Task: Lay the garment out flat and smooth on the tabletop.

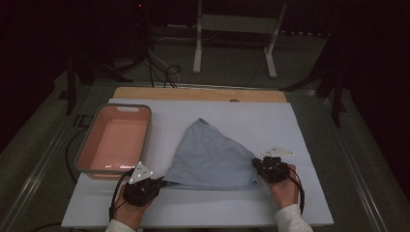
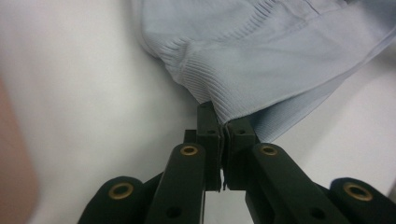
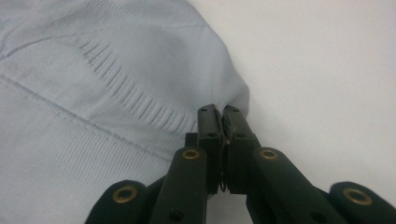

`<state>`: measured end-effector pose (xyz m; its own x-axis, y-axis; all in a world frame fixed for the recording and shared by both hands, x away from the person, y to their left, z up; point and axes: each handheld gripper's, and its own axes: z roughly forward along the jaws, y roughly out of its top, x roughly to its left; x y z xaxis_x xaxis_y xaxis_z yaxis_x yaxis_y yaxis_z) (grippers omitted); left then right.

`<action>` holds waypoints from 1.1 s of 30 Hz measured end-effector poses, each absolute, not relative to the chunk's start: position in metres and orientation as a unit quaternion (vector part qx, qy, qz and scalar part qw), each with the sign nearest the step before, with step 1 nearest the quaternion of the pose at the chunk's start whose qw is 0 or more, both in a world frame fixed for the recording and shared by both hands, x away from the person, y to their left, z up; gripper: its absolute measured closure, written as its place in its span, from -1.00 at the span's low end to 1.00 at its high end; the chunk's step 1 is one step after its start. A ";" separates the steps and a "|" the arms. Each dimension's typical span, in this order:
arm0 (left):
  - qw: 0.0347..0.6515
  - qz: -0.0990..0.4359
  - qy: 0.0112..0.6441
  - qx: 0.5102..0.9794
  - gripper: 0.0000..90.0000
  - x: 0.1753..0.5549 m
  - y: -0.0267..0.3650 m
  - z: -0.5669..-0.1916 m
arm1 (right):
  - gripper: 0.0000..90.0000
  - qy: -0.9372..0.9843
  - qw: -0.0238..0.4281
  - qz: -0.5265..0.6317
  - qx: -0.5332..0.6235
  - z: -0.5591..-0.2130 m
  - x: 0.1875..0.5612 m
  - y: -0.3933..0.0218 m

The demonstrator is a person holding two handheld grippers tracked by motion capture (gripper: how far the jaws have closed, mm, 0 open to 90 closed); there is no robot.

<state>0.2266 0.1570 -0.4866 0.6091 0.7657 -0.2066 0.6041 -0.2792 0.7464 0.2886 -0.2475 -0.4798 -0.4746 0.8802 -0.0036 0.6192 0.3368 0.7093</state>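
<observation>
**Both grippers clamped on near corners of a light blue garment**

Nearest, at the bottom of the high view: two hands in white sleeves, each around a black gripper. Left gripper (image 1: 162, 183) pinched tight on the near left corner of a light blue knit garment (image 1: 212, 157); in the left gripper view, jaws pressed together with ribbed hem squeezed between them (image 2: 223, 123), cloth fanning up and to the right from the tips. Right gripper (image 1: 256, 163) likewise closed on the near right corner; in the right gripper view, jaws together at the garment's edge (image 3: 223, 116), knit cloth (image 3: 93, 93) spreading left and away from the tips, bare white surface to the right.

Between the two grippers, the garment's near hem drawn out straight, the rest lying flat on the white-covered tabletop (image 1: 300, 125) and narrowing to a peak on the far side. Grey three-cornered plate (image 1: 140, 172) atop the left gripper, another (image 1: 278, 151) just beyond the right.

Beyond and to the left of the left gripper, a grey-rimmed pink bin (image 1: 116, 137), apart from the garment. Farther off, a strip of bare wood (image 1: 193, 93) at the tabletop's far edge, then cables and a white stand (image 1: 237, 38) on the dark floor.
</observation>
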 end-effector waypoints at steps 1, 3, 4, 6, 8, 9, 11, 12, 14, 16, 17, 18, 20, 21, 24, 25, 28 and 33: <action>0.424 0.084 0.427 0.794 0.73 0.225 0.157 -0.488 | 0.87 0.796 0.195 0.329 0.469 -0.480 0.287 -0.247; 0.436 0.088 0.418 0.792 0.34 0.219 0.157 -0.487 | 0.54 0.802 0.201 0.322 0.461 -0.478 0.284 -0.246; 0.440 0.092 0.413 0.792 0.20 0.217 0.158 -0.485 | 0.35 0.803 0.203 0.320 0.460 -0.477 0.281 -0.247; 0.455 0.099 0.409 0.785 0.04 0.214 0.159 -0.481 | 0.11 0.799 0.209 0.320 0.464 -0.475 0.277 -0.250; 0.458 0.103 0.409 0.783 -0.02 0.217 0.157 -0.479 | -0.02 0.793 0.204 0.328 0.471 -0.474 0.274 -0.256; 0.459 0.103 0.409 0.782 -0.03 0.219 0.155 -0.479 | -0.06 0.790 0.199 0.332 0.475 -0.474 0.272 -0.258; 0.457 0.109 0.412 0.781 -0.01 0.224 0.151 -0.480 | -0.07 0.785 0.187 0.341 0.483 -0.476 0.269 -0.262; 0.457 0.108 0.412 0.781 0.01 0.227 0.149 -0.480 | -0.06 0.785 0.182 0.343 0.483 -0.477 0.268 -0.263; 0.457 0.104 0.407 0.784 0.07 0.232 0.146 -0.482 | -0.02 0.785 0.167 0.347 0.485 -0.481 0.267 -0.263; 0.453 0.105 0.404 0.788 0.06 0.235 0.142 -0.484 | 0.03 0.786 0.154 0.351 0.486 -0.485 0.268 -0.261; 0.447 0.105 0.405 0.791 0.06 0.237 0.140 -0.486 | 0.05 0.785 0.146 0.353 0.487 -0.486 0.270 -0.259; 0.440 0.107 0.407 0.793 0.04 0.238 0.138 -0.488 | 0.08 0.785 0.140 0.356 0.487 -0.488 0.272 -0.257; 0.422 0.108 0.415 0.799 0.05 0.242 0.134 -0.494 | 0.17 0.787 0.128 0.355 0.488 -0.492 0.276 -0.252; 0.413 0.108 0.422 0.800 0.09 0.244 0.133 -0.497 | 0.25 0.790 0.122 0.351 0.488 -0.494 0.278 -0.249; 0.391 0.097 0.431 0.807 0.38 0.249 0.131 -0.505 | 0.61 0.797 0.119 0.334 0.488 -0.499 0.281 -0.243; 0.388 0.092 0.431 0.810 0.53 0.250 0.131 -0.507 | 0.78 0.798 0.119 0.331 0.489 -0.501 0.282 -0.242; 0.387 0.084 0.428 0.812 0.90 0.250 0.131 -0.508 | 0.98 0.800 0.123 0.331 0.485 -0.499 0.281 -0.241; 0.392 0.084 0.423 0.813 0.95 0.244 0.131 -0.502 | 0.99 0.797 0.138 0.340 0.481 -0.490 0.275 -0.247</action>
